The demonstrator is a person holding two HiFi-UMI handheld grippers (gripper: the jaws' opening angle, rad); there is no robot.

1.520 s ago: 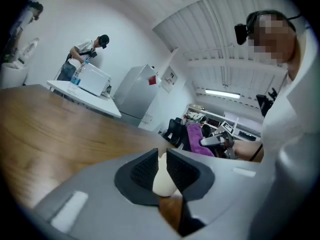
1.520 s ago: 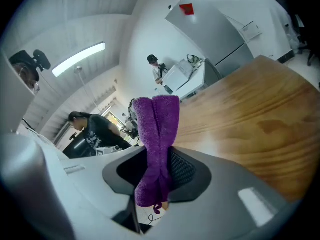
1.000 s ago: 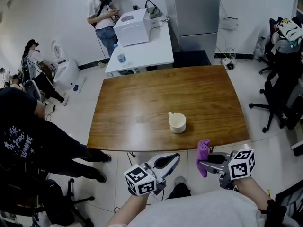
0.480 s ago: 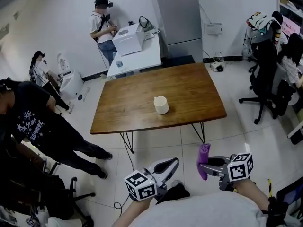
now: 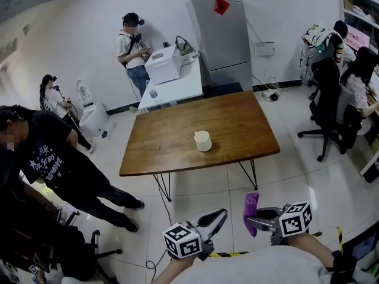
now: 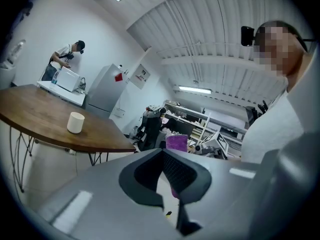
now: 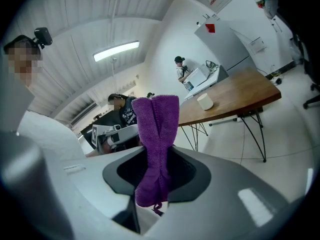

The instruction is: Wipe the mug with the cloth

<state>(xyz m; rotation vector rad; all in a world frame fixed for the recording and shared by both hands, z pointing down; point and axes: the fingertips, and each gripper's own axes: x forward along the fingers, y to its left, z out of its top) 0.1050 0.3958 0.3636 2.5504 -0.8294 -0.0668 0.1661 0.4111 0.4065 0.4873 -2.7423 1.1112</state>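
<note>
A cream mug (image 5: 202, 141) stands upright near the middle of the wooden table (image 5: 177, 149), far ahead of both grippers. It also shows small in the left gripper view as the mug (image 6: 75, 122) and in the right gripper view as the mug (image 7: 205, 102). My right gripper (image 5: 251, 220) is shut on a purple cloth (image 5: 251, 211), which hangs folded between the jaws; the cloth (image 7: 156, 151) fills the middle of the right gripper view. My left gripper (image 5: 220, 214) is shut and holds nothing. Both grippers hang low over the floor, well short of the table.
People stand at the left (image 5: 56, 170) and at a white side table (image 5: 172, 84) with a white box at the back. A grey refrigerator (image 5: 225, 37) stands behind the wooden table. Office chairs (image 5: 325, 108) and a seated person are at the right. Tiled floor lies between me and the table.
The view has pulled back from the table: the mug and table now sit farther away and higher in the head view. Both grippers keep their pose, the cloth still held.
</note>
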